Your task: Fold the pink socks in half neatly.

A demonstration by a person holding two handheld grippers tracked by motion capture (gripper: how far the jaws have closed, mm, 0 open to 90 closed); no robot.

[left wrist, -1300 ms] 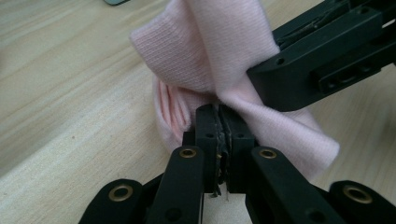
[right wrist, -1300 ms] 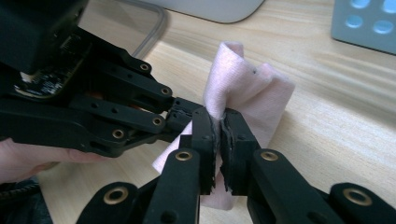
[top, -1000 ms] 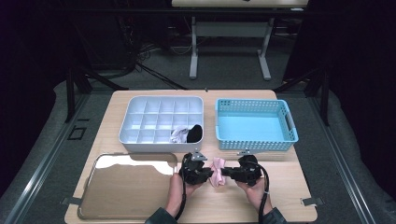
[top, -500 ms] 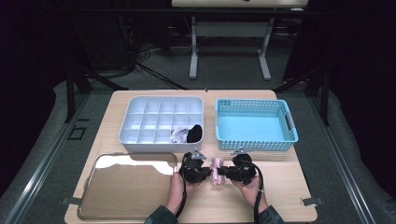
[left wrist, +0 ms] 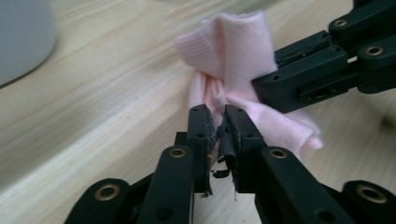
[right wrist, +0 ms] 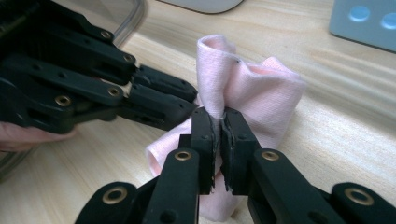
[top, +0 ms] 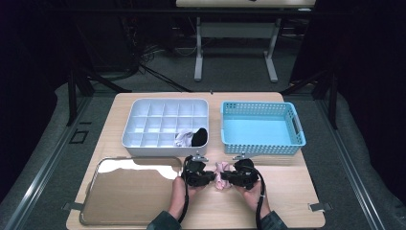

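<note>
A small pink cloth (top: 220, 175) lies bunched on the wooden table (top: 287, 196) between my two hands. My left gripper (top: 212, 178) comes at it from the left. In the left gripper view, my left gripper (left wrist: 216, 114) pinches a fold of the pink cloth (left wrist: 233, 51) at its tips; its jaws have just been opening a little, with cloth still between them. My right gripper (top: 227, 179) reaches in from the right. In the right gripper view, my right gripper (right wrist: 219, 116) is shut on an upright fold of the pink cloth (right wrist: 261, 88). The two grippers' tips nearly meet.
A white compartment tray (top: 143, 125) behind my left hand holds a white sock (top: 183, 139) and a black sock (top: 200, 136). A blue basket (top: 262, 149) stands at the back right. A shiny metal tray (top: 124, 196) lies at the front left.
My right gripper has edged left toward the left one, and the pink cloth is more bunched between them. The left hand has hardly moved.
</note>
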